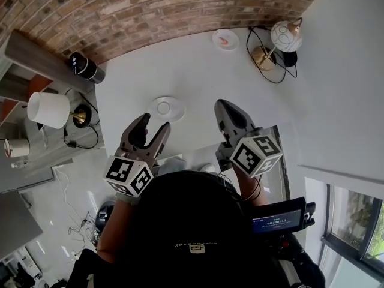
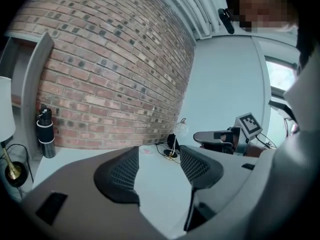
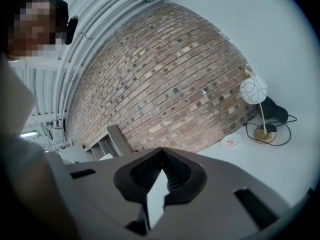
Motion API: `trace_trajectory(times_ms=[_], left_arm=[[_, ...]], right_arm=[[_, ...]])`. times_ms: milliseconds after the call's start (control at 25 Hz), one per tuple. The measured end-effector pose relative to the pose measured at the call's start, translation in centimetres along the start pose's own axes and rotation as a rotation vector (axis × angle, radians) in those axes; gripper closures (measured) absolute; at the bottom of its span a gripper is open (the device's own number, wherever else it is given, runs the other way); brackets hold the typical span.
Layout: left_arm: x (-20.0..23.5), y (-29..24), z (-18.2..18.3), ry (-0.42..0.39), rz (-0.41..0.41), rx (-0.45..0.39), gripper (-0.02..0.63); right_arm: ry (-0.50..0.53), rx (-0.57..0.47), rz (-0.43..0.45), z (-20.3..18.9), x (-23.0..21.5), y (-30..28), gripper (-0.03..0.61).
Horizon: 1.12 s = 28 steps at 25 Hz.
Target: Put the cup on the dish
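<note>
Left tool [image 1: 154,123]: grey, two-jaw, jaws apart with nothing between them, held over the white worktop [image 1: 198,77].
Right tool [image 1: 225,111]: jaw tips together, empty, beside the left.
White round ceramic dish [image 1: 167,108]: flat on the worktop, just beyond the left tool.
Globe-shaded brass lamp [image 1: 282,41]: far corner.

This looks like a loft-style room furnished as a home or small office. A bare brick wall [image 1: 150,11] curves behind a plain white worktop [image 1: 198,80], and white pipes [image 3: 100,29] run exposed across the ceiling. A table lamp [image 1: 285,36] with a globe shade and brass foot stands at the worktop's far right corner. Toward the left edge are a second lamp [image 1: 48,109] with a white drum shade, a dark bottle [image 1: 87,68] and grey shelves [image 3: 107,140]. A window [image 1: 354,221] on the right shows greenery.
</note>
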<state>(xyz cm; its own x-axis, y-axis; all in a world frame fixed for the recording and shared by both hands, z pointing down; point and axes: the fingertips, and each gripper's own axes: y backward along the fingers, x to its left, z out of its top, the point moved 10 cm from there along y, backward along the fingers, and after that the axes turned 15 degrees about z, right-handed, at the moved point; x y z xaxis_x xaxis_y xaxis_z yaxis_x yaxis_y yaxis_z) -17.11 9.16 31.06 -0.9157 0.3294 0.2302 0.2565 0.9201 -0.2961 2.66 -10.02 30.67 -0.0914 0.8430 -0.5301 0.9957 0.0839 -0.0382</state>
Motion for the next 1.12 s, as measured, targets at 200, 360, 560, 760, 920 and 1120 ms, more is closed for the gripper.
trace_trajectory(times_ms=[200,360,560,760,920,1120], left_arm=[[0.6,0.2,0.5,0.046,0.010,-0.039,0.425],[0.2,-0.1,0.8,0.043,0.005,-0.054,0.451],[0.6,-0.4,0.7,0.061,0.038,-0.036,0.607],[0.9,-0.7,0.6,0.079,0.028,-0.008,0.609],[0.8,-0.9,0.3,0.078,0.008,0.002,0.609],[1.0,-0.9,0.1,0.068,0.012,0.011,0.609]], right_arm=[[-0.001,0.000,0.001,-0.1,0.2,-0.3,0.575],[0.000,0.001,0.002,0.0,0.1,-0.2,0.575],[-0.008,0.003,0.002,-0.1,-0.2,0.0,0.575],[0.014,0.050,0.011,-0.4,-0.2,-0.2,0.577],[0.013,0.055,0.022,-0.5,-0.2,-0.2,0.577],[0.005,0.050,0.021,-0.6,-0.3,-0.2,0.577]])
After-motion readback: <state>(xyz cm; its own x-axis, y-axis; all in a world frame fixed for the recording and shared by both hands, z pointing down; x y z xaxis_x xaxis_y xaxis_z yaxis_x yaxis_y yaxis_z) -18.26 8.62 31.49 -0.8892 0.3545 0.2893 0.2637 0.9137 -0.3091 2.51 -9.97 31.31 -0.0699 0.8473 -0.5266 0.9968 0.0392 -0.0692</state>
